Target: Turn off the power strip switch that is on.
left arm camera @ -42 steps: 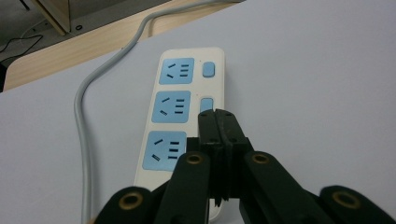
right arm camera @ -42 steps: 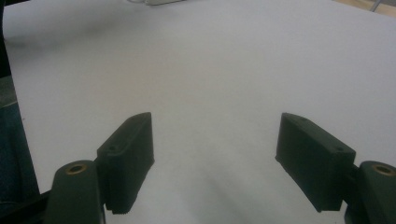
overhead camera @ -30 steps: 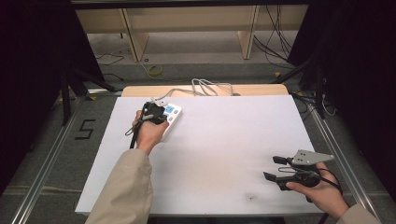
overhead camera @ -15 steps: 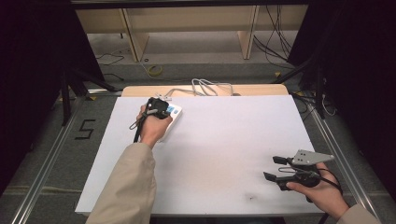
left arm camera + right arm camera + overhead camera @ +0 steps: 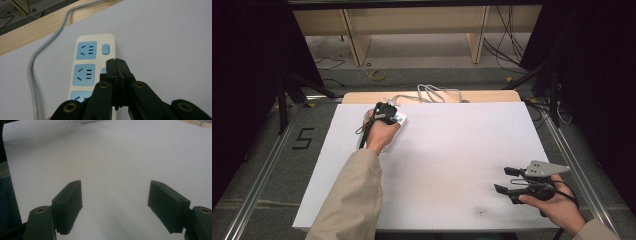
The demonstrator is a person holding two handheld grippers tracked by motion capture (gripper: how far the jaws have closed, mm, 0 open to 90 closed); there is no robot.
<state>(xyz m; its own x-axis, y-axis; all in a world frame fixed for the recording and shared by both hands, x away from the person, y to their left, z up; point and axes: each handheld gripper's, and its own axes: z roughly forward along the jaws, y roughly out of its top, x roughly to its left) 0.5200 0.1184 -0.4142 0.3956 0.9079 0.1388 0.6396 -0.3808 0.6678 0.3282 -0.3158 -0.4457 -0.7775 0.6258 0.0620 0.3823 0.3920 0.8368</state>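
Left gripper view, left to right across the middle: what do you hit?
Grey power cable → white power strip with blue sockets → blue rocker switch on that strip → closed black left tool → bare white tabletop.

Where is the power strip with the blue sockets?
In the high view, the power strip lies at the table's far left, under the left claw, its grey cable running off the back edge.
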